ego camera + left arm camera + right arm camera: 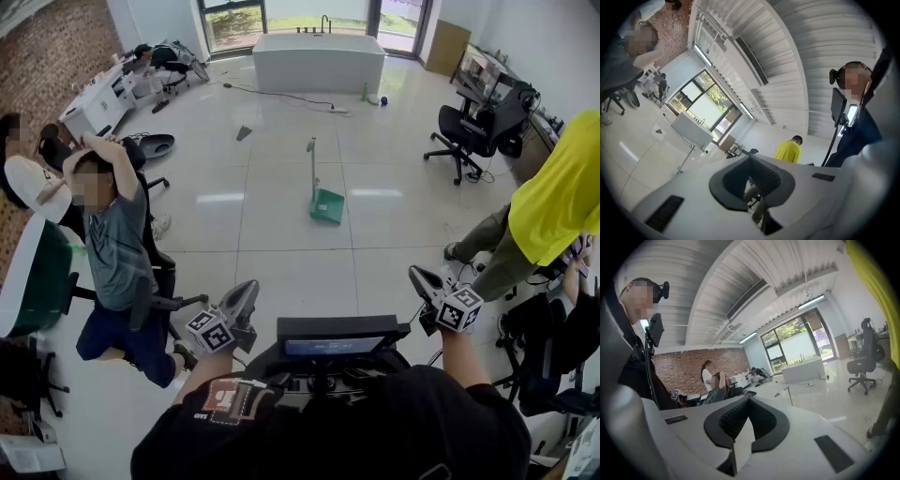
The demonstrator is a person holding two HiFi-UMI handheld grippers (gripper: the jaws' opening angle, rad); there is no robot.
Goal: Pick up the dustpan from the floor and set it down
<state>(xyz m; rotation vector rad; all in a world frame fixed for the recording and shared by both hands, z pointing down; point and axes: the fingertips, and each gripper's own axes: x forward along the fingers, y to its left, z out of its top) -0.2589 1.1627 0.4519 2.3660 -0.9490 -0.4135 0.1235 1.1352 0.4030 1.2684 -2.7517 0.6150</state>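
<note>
A green dustpan (pixel 326 204) stands on the pale tiled floor in the middle of the room, its long handle upright. It is well ahead of both grippers. My left gripper (pixel 247 296) is held low at the left, shut, with nothing between its jaws. My right gripper (pixel 418 279) is at the right, also shut and empty. In the left gripper view the closed jaws (pixel 750 157) point into the room and the dustpan handle (pixel 687 157) shows thin, far off to the left. In the right gripper view the dustpan handle (pixel 788 393) rises just beyond the closed jaws (pixel 749 398); the pan itself is hidden.
A seated person (pixel 114 246) on an office chair is close on the left. A person in a yellow shirt (pixel 555 192) stands at the right. A white tub-like counter (pixel 319 62) spans the back, with a black office chair (pixel 463 133) and desks along the right wall.
</note>
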